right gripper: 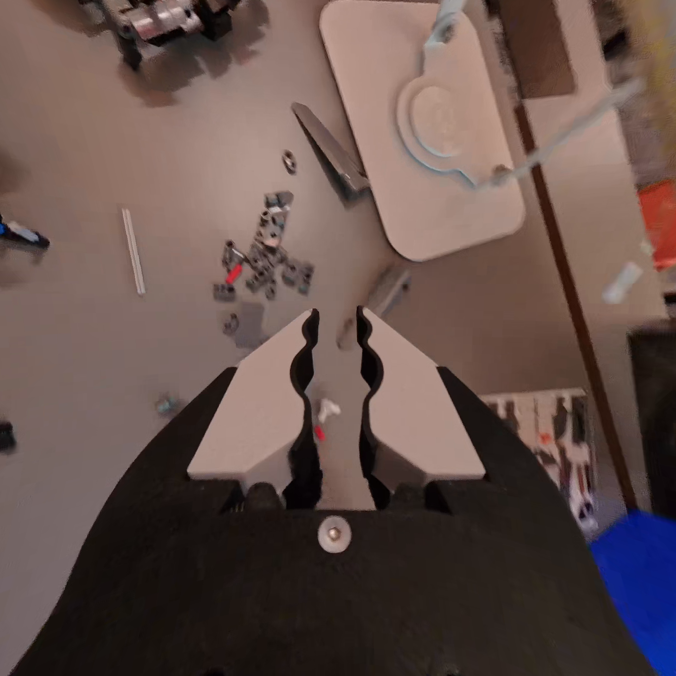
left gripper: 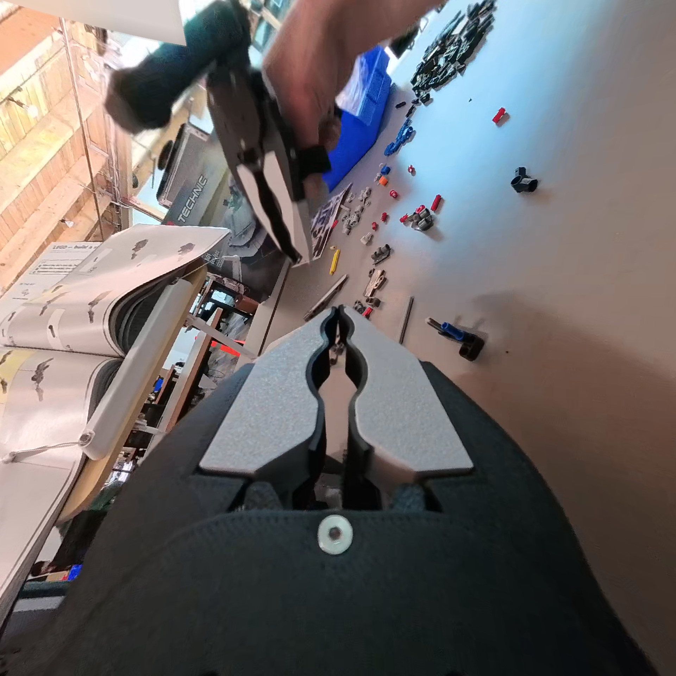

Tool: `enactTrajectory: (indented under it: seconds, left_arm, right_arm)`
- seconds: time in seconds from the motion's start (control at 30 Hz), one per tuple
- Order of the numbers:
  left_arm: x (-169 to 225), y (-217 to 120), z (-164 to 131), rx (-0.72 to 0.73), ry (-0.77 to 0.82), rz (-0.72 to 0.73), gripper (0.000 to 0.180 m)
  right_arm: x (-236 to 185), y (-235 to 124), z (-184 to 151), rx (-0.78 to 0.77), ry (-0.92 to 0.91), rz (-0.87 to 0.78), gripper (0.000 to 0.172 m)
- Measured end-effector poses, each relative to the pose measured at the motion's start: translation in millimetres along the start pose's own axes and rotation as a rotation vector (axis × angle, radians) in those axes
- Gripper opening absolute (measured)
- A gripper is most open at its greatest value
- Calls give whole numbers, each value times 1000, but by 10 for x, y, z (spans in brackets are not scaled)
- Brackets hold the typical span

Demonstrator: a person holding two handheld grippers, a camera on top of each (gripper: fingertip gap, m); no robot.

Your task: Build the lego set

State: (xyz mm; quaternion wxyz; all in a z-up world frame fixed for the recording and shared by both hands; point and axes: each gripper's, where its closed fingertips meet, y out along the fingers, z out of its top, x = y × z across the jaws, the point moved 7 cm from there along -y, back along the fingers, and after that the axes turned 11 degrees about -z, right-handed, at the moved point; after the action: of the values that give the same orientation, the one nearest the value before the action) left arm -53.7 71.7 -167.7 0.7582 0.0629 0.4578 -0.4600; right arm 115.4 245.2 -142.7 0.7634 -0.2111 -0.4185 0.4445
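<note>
Left claw (left gripper: 338, 311) is pinched tight on nothing; right claw (right gripper: 336, 311) gapes a little, bare, near grey bricks (right gripper: 269, 252) with one red peg.

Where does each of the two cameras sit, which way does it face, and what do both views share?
Left wrist view: mounted on the left gripper, tilted along the table toward scattered bricks; jaws shut; a hand carries the right gripper.
Right wrist view: mounted on the right gripper, facing down onto the table; jaws apart, nothing between.
Shared: thin grey rod, blue bin.
</note>
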Motion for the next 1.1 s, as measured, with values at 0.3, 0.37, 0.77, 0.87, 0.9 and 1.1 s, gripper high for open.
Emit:
enactTrajectory:
  seconds: [0.3,0.37,0.77,0.87,0.9,1.1]
  left_arm:
    - [-17,36,-84,-10,-52,13,0]
    - [-25,51,-104,-27,-48,27,0]
    - [41,213,-159,-119,50,74,0]
    - [25,218,-166,-119,43,87,0]
    - [22,220,-172,-121,42,89,0]
    - [21,230,-187,-124,40,88,0]
  right_arm:
    - [525,-1317,-1123,-146,180,-282,18]
    - [564,-1458,-1360,-190,197,-300,19]
    - [530,-1192,-1838,-212,196,-204,22]
    - [526,-1016,-1818,-202,181,-161,22]
    - [531,-958,-1811,-201,176,-151,22]
    - [569,-633,-1750,-193,150,-78,21]
